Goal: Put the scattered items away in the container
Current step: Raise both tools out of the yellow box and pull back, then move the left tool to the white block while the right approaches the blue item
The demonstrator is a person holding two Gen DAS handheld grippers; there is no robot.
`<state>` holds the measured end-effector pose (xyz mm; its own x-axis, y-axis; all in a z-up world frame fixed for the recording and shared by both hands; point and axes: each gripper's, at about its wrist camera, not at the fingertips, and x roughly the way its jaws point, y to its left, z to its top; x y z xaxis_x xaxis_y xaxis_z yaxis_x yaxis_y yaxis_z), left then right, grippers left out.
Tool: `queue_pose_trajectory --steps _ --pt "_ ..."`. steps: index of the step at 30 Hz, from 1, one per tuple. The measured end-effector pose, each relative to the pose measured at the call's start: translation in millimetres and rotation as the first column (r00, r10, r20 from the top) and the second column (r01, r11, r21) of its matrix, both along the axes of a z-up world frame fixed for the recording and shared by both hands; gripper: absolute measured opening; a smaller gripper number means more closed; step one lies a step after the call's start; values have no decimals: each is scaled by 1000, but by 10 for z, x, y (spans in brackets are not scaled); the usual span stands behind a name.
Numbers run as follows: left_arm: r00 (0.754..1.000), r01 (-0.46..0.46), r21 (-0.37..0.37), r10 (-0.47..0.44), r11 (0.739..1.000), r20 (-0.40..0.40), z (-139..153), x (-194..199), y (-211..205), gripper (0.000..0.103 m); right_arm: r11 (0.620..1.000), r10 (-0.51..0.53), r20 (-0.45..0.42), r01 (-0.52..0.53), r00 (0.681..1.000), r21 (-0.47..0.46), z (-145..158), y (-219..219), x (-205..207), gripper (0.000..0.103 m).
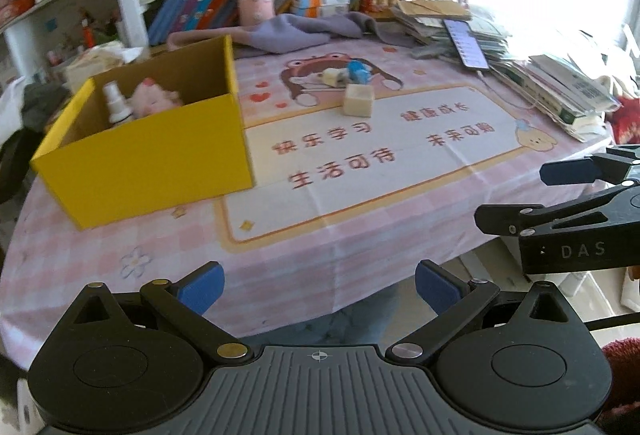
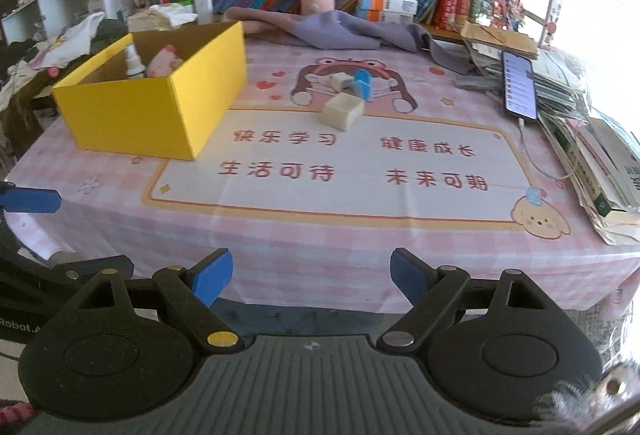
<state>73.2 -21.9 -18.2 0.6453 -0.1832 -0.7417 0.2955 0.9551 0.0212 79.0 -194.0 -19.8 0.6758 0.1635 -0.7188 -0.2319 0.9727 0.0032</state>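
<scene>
Both grippers hang over the table's near edge, the left gripper [image 1: 319, 289] and right gripper [image 2: 311, 277] spread wide with nothing between their blue pads. Ahead of them on the pink tablecloth [image 2: 320, 235] sits a cream cube [image 2: 341, 111], tilted; just beyond it, a smaller cream piece [image 2: 339, 81] touching a blue toy [image 2: 362, 83]. Farther left stands the yellow box [image 2: 160, 107], open-topped, holding a white spray bottle [image 2: 134, 64] and a pink plush [image 2: 164, 62].

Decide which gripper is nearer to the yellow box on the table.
Left. The left gripper hangs at the table's near edge, almost in front of the yellow box. The right gripper is at the same edge but further along, away from the box.
</scene>
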Motion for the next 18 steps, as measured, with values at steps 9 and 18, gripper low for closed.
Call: queue_pose_trajectory --steps 9,18 --pt "993 111 -10 -110 994 46 29 202 -253 103 996 -88 32 87 996 35 49 -266 174 85" --pt "981 149 -12 -146 989 127 104 408 -389 102 992 -118 79 114 990 57 89 -353 413 84"
